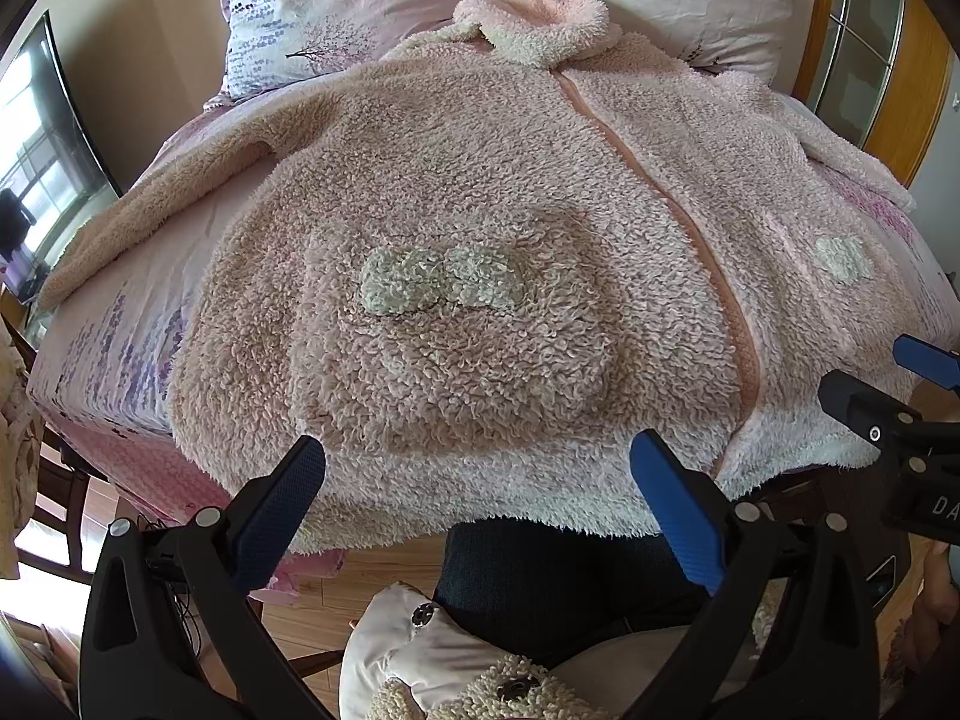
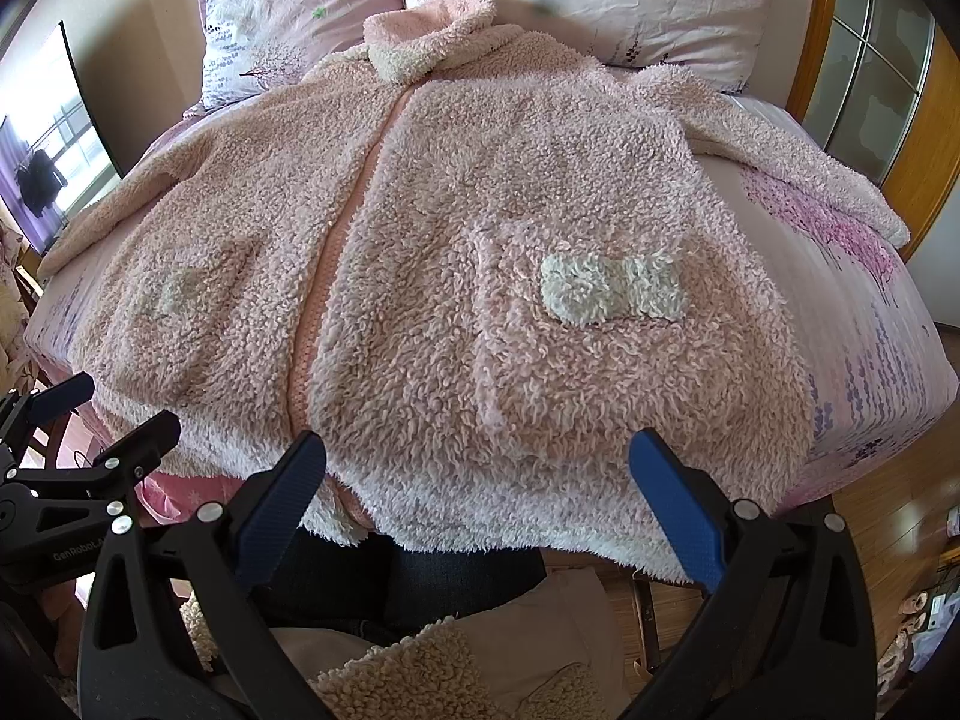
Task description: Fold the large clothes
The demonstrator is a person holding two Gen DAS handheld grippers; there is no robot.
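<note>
Both tongs (image 1: 477,462) (image 2: 477,462) gape over fluffy pink fleece coat (image 1: 480,192); empty.

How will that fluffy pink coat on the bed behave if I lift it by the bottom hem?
The pink coat will probably flop and sag, since its sleeves already drape limp. Its thick curly pile suggests bulk, so folds may spring open. The fuzzy hem should give both open grippers decent purchase.

The left tool (image 2: 90,414) bears pale lettering "GenRoboLA…", cut off; the right tool (image 1: 888,378) shows only "DA".
</note>
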